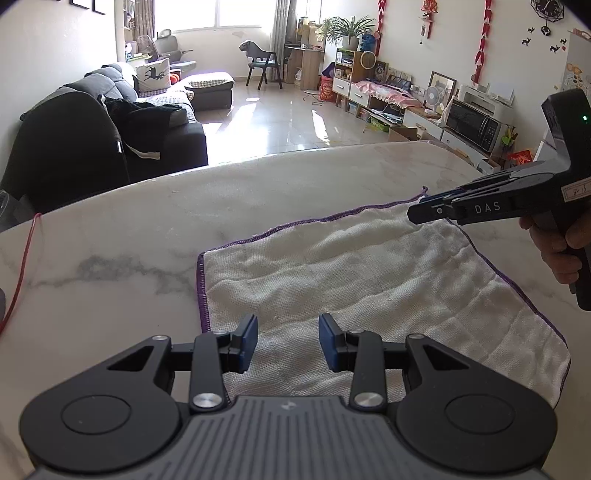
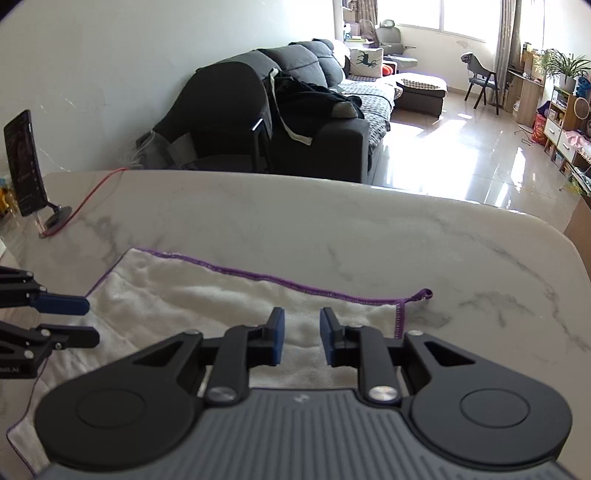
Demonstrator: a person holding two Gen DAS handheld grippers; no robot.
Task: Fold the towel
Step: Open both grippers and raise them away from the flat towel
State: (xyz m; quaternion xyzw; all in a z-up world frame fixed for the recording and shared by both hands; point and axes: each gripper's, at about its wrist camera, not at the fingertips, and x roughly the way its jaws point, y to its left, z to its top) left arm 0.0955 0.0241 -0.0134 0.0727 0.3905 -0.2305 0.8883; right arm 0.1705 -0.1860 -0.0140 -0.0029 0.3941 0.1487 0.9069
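Evidently soft and limp, the white towel (image 1: 351,280) lies flat mid-frame on the marble worktop (image 1: 147,229), best pinched at its purple-stitched corners, left claw (image 1: 288,341) and right claw (image 2: 302,339) both spread, holding nothing.

Left gripper (image 1: 288,341) level, jaws parted, blue pads facing, nothing between. Right gripper (image 2: 302,339) at its 2 o'clock, jaws likewise parted, empty; hand (image 1: 561,247) wraps handle.

Bright window (image 1: 236,14) daylight, floor (image 1: 280,122) glare; edges bend, perhaps softly blurred.
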